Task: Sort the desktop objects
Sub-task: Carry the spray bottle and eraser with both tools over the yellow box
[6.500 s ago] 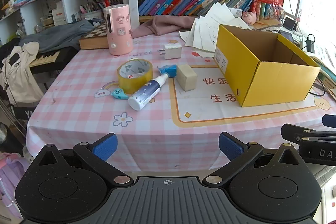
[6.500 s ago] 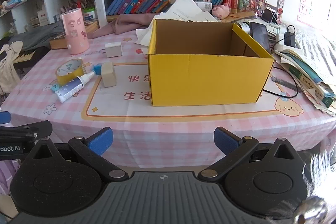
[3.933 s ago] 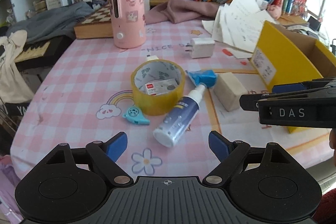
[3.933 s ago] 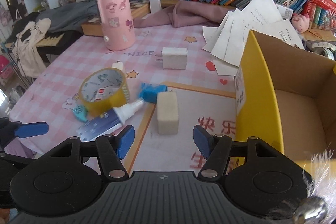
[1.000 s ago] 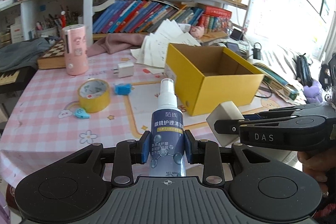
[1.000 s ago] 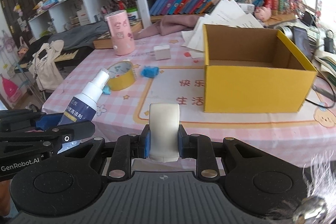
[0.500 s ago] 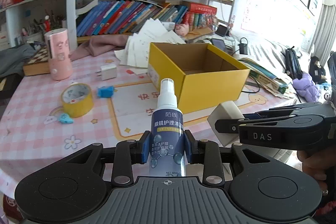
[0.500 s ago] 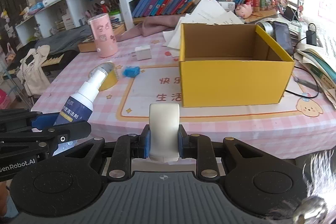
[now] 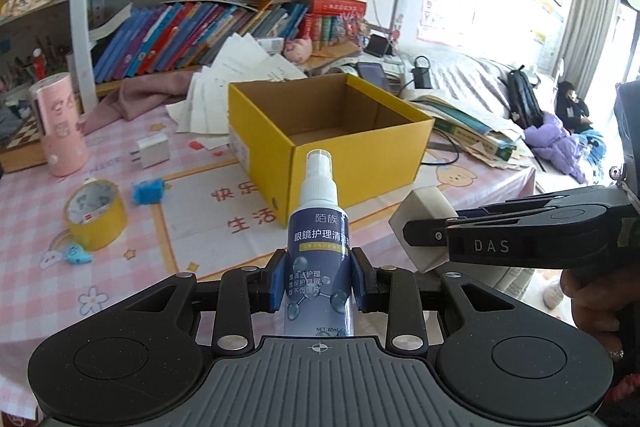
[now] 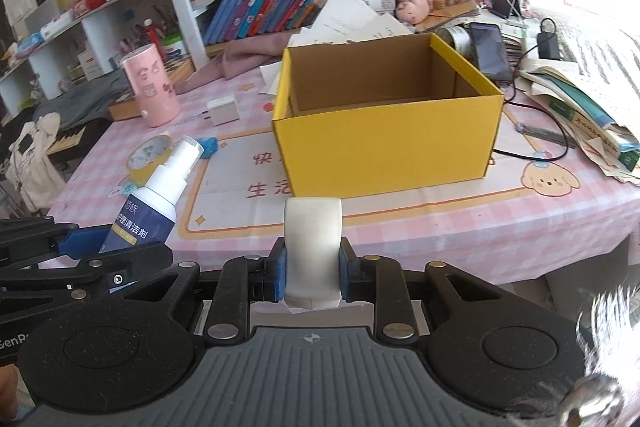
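My left gripper [image 9: 318,277] is shut on a dark blue spray bottle [image 9: 319,239] with a white nozzle, held upright above the table's near edge. My right gripper [image 10: 312,269] is shut on a cream block [image 10: 313,247], also seen in the left wrist view [image 9: 420,219]. An open yellow cardboard box [image 9: 332,131] [image 10: 384,143] stands on the table ahead of both grippers; its inside looks bare. The bottle also shows at left in the right wrist view [image 10: 152,203].
On the pink checked tablecloth [image 9: 32,259] lie a yellow tape roll [image 9: 96,213], a blue crumpled item [image 9: 148,190], a small blue whistle-like toy [image 9: 78,254], a white charger [image 9: 154,150] and a pink cylinder [image 9: 60,125]. Papers, books and a cable lie behind and right of the box.
Both grippers, still holding the bottle and the block, have shifted to the right toward the yellow box, which now sits more centered ahead.
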Tool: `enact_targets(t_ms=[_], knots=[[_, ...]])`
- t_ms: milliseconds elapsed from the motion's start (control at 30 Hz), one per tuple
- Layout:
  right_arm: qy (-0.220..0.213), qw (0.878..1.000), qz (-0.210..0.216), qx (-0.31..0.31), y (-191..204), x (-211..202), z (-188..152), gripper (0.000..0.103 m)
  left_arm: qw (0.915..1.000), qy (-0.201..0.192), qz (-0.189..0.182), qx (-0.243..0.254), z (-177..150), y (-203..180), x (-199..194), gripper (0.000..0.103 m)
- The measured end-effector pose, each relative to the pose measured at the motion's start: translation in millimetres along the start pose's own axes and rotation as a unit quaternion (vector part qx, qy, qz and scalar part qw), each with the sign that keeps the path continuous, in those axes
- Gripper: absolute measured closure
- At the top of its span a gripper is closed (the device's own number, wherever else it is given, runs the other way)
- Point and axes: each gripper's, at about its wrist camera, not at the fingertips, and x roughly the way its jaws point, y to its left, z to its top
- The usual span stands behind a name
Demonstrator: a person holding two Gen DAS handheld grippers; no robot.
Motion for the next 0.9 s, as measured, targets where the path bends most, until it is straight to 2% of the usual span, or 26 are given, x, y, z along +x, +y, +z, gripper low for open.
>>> enact_targets(t_ms=[400,600,767,833,900], knots=[[0.010,1.000,-0.025,0.012,-18,2,0,0.080,0.9997,0.004,-0.025,0.002,9,-6,19,0.072],[0.016,0.998,-0.043,0.032,-37,9,4,0.080,0.9983,0.010,-0.051,0.027,17,-18,37,0.072],[0.022,0.999,-0.038,0.026,-43,24,16,0.080,0.9984,0.004,-0.047,0.032,24,-17,46,0.072],[0.007,0.999,-0.033,0.022,-43,25,21,0.080,0.9986,0.000,-0.044,0.029,28,-15,49,0.072],[-0.028,0.999,-0.028,0.016,-42,20,29,0.080,0.9987,-0.011,-0.042,0.027,33,-13,51,0.072]])
